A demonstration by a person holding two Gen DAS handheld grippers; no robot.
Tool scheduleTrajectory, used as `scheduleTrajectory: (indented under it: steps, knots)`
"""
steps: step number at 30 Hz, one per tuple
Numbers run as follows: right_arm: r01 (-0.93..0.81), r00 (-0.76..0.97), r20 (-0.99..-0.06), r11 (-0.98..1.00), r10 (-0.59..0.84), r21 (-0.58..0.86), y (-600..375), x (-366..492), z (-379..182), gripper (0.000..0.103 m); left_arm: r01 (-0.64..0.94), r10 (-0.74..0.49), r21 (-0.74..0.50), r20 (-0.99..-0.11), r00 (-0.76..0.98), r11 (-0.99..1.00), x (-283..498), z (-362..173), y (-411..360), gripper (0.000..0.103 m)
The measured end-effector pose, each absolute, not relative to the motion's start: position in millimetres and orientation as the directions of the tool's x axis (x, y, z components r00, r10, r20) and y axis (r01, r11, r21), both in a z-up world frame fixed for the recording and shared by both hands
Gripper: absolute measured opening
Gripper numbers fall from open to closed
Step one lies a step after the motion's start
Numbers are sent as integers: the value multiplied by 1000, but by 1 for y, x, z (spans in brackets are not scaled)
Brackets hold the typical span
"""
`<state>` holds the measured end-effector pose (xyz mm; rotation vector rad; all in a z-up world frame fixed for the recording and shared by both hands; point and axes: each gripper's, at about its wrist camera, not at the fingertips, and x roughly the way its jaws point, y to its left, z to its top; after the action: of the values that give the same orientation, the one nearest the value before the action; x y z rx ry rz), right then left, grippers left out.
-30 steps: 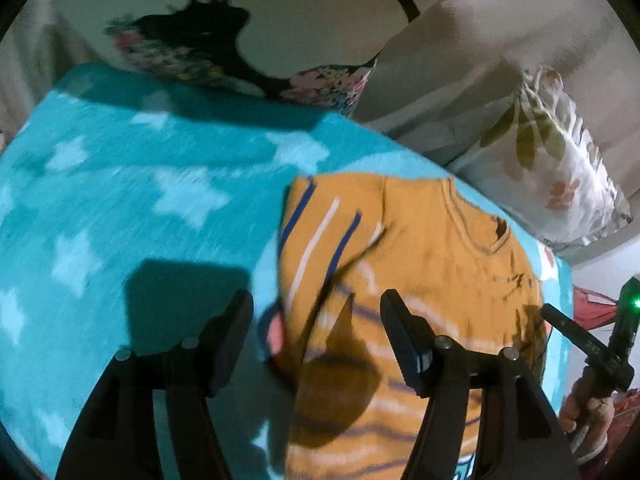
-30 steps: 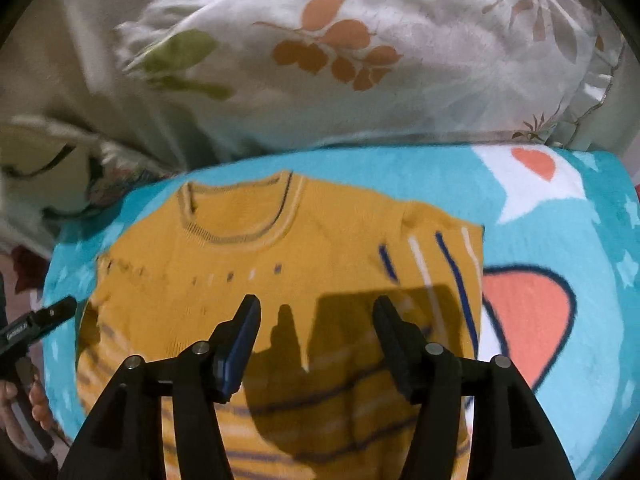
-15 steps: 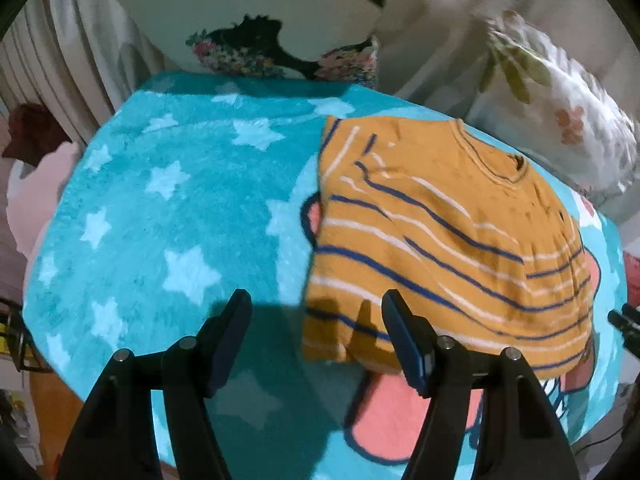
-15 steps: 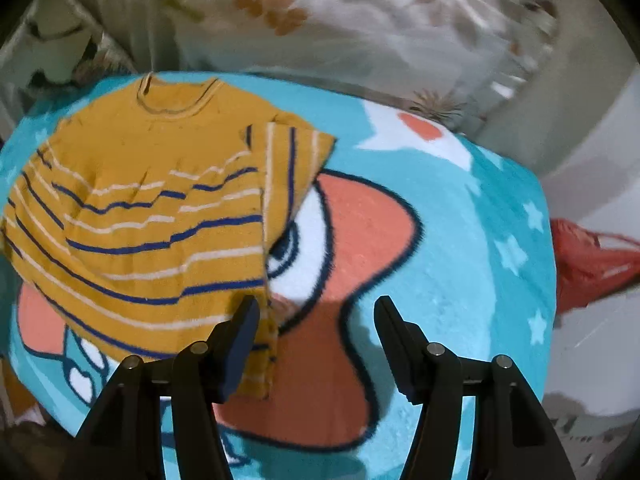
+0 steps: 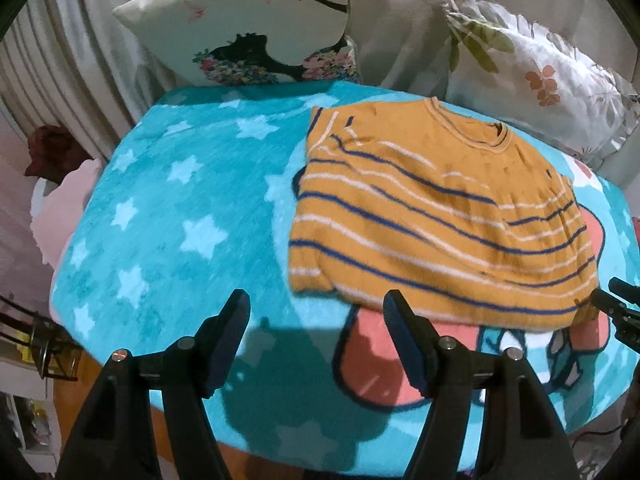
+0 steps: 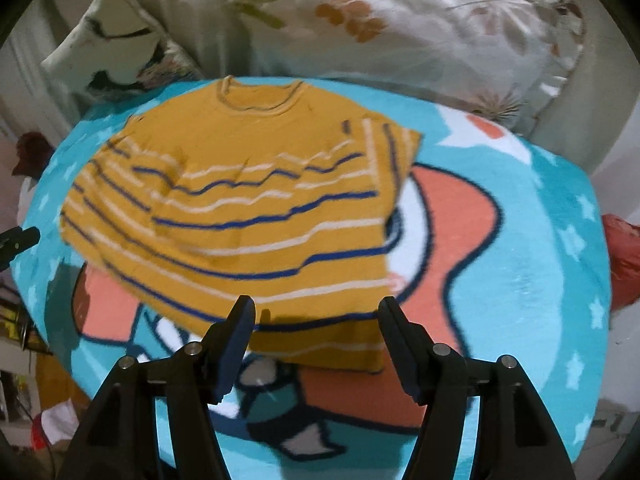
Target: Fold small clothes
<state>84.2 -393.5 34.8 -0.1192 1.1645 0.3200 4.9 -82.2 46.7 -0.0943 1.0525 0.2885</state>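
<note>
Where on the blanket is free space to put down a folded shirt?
The starry part of the blanket, left of the sweater and below the pillow, is bare. So is the patch right of the sweater in the right wrist view. The middle is taken.

No readable text, labels, brands or numbers in either view.
</note>
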Motion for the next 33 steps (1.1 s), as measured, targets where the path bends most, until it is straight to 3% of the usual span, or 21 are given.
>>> scheduleTrajectory:
  steps: [14, 24, 26, 28, 30, 33]
  knots:
    - [-312, 315, -925, 944, 212, 110, -370, 88, 28, 69, -306, 151, 24, -904, 400, 952, 11, 10, -40, 70]
    - [-378, 272, -916, 908, 294, 179, -248, 129, 42, 69, -202, -60, -144, -926, 373, 969, 52, -28, 7, 70]
    - [-401, 265, -908, 893, 326, 204, -215, 137, 44, 69, -178, -106, -182, -923, 369, 967, 58, -33, 9, 58]
    - [-427, 251, -901, 876, 353, 224, -181, 146, 44, 69, -174, -108, -183, -923, 370, 967, 62, -34, 16, 26]
    - [-448, 236, -902, 864, 363, 230, -151, 157, 40, 69, -200, -60, -140, -929, 364, 970, 65, -34, 29, 7]
    - [-456, 196, -905, 852, 377, 256, -110, 175, 29, 69, -243, -103, -203, -923, 370, 949, 61, -32, 62, 7]
